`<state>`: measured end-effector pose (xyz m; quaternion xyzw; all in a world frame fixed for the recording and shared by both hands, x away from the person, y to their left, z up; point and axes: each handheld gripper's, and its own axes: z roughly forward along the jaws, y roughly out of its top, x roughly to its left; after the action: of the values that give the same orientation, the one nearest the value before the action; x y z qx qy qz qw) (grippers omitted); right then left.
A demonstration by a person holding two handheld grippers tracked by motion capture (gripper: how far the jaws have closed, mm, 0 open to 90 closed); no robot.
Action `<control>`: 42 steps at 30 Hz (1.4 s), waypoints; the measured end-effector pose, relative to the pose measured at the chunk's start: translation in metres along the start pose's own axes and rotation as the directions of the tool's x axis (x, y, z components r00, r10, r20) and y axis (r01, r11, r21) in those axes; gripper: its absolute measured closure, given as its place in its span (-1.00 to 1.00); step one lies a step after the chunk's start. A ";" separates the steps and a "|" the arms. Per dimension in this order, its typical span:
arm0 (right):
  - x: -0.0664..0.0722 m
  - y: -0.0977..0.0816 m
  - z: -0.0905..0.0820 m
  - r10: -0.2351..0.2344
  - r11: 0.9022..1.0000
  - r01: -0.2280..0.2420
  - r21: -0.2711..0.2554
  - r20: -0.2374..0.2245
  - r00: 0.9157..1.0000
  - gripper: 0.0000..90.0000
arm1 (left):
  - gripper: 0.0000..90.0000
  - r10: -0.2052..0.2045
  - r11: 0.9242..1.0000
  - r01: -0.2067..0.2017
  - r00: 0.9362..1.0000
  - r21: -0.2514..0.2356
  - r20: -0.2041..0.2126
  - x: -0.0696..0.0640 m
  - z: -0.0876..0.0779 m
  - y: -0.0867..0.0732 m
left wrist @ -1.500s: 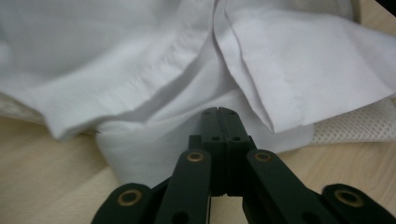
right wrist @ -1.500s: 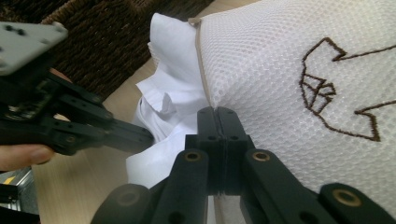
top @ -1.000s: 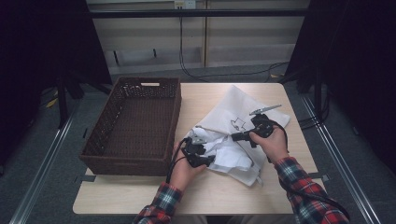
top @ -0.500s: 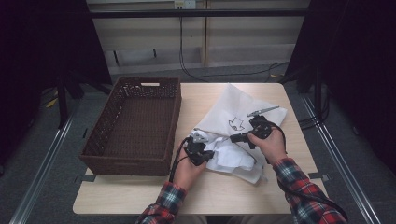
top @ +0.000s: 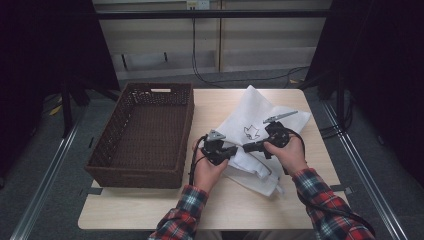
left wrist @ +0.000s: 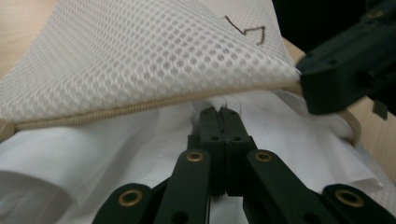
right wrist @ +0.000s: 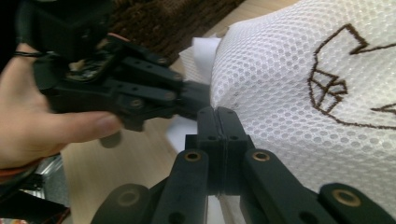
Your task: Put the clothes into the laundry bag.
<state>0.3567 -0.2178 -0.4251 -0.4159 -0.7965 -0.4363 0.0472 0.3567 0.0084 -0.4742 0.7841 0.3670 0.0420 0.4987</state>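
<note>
A white mesh bag [top: 250, 112] with a brown stitched emblem lies on the table, its zipper edge [left wrist: 140, 105] lifted. White cloth [top: 255, 172] sits in and under its mouth. My left gripper [top: 234, 149] is shut, its tips pinching a fold of this white cloth [left wrist: 116, 149] just below the zipper. My right gripper [top: 246, 147] faces it from the right, shut on the mesh bag's [right wrist: 289, 70] edge. The two sets of tips almost meet. In the right gripper view the left gripper [right wrist: 196, 100] and the hand [right wrist: 56, 130] holding it lie just left of the bag.
A dark woven basket [top: 186, 127] stands on the left half of the table, close to the left hand. Bare tabletop [top: 240, 207] runs along the front edge. Cables trail from both grippers; black stands and floor rails flank the table.
The left gripper's jaws have closed on the white cloth and the hand has shifted slightly up and toward the bag's mouth. The right gripper has kept its hold and place.
</note>
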 end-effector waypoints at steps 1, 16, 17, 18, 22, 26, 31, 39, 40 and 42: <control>0.000 0.001 0.000 -0.004 1.000 0.004 0.000 -0.002 1.000 1.00 | 1.00 0.001 1.000 -0.001 1.000 0.000 -0.009 0.000 0.003 0.001; -0.010 -0.006 -0.005 0.019 1.000 -0.019 -0.014 0.022 1.000 1.00 | 0.50 0.029 0.999 -0.028 0.999 0.023 -0.044 -0.003 0.007 0.006; -0.011 -0.007 -0.005 0.018 1.000 -0.017 -0.013 0.023 1.000 1.00 | 0.43 0.045 0.999 -0.044 0.998 0.033 -0.051 -0.004 0.004 0.007; -0.011 -0.007 -0.006 0.020 1.000 -0.019 -0.015 0.024 1.000 1.00 | 0.36 0.065 0.997 -0.062 0.996 0.044 -0.057 -0.005 0.001 0.008; -0.013 -0.009 -0.008 0.019 1.000 -0.018 -0.016 0.036 0.999 1.00 | 0.27 0.079 0.995 -0.076 0.996 0.059 -0.051 -0.008 -0.013 0.007; -0.015 -0.010 -0.008 0.015 1.000 -0.014 -0.013 0.053 0.998 1.00 | 0.25 0.106 0.991 -0.101 0.993 0.088 -0.049 -0.011 -0.026 0.002; -0.019 -0.013 -0.009 0.020 1.000 -0.019 -0.010 0.058 0.998 1.00 | 0.54 0.117 0.984 -0.107 0.991 0.142 -0.065 -0.013 -0.036 -0.004; -0.020 -0.012 -0.010 0.013 1.000 -0.013 -0.002 0.061 0.998 1.00 | 1.00 0.086 0.982 -0.064 0.990 0.180 -0.116 0.003 -0.026 -0.025; -0.020 -0.012 -0.011 0.012 1.000 -0.012 -0.001 0.062 0.998 1.00 | 1.00 0.072 0.981 -0.047 0.989 0.188 -0.127 0.006 -0.024 -0.028; -0.020 -0.011 -0.011 0.011 1.000 -0.011 0.001 0.061 0.998 1.00 | 1.00 0.072 0.981 -0.044 0.987 0.188 -0.144 0.010 -0.021 -0.032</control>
<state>0.3586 -0.2412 -0.4348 -0.4333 -0.7955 -0.4228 0.0258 0.3381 0.0376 -0.4929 0.8320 0.3827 0.0813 0.3933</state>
